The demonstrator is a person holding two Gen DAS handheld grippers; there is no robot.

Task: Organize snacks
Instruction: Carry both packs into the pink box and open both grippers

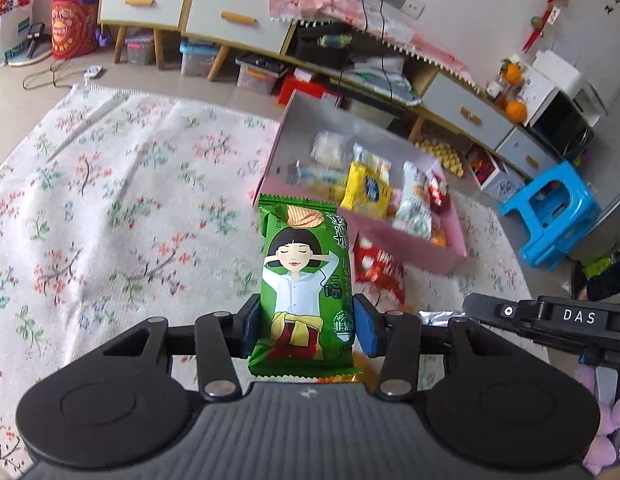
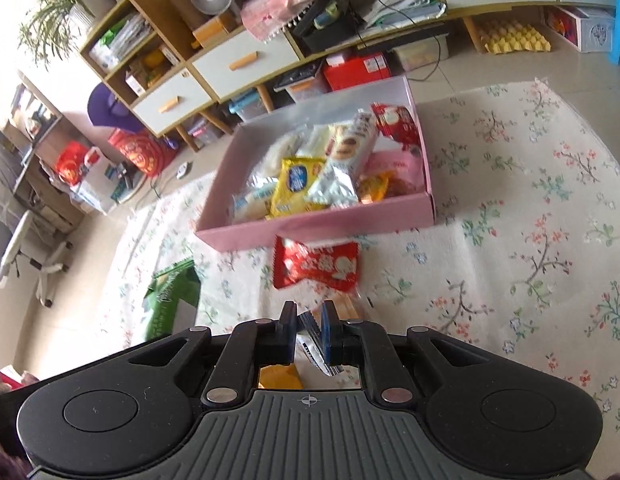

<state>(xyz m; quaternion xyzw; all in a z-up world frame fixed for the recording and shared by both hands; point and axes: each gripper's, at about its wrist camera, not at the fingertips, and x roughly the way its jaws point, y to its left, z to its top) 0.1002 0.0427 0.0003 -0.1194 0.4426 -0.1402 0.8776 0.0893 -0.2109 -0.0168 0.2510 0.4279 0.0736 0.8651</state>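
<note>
A woven floral rug (image 1: 109,200) is lying under a pink rectangular cardboard box (image 2: 310,228) that is holding a heap of crinkly snack packets, with a glossy red packet (image 2: 316,266) lying on the rug just beside its near wall. The left gripper (image 1: 307,326) is pinching a smooth green snack pack (image 1: 303,280) upright between its blue pads. The right gripper (image 2: 307,330) is pressing nearly together on the serrated edge of a thin silvery wrapper (image 2: 314,340).

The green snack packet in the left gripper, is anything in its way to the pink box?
Nothing visible blocks it. The green snack packet is held above the rug, and the pink box lies open-topped just ahead. A red snack packet lies flat on the rug before the box, below the path.
</note>
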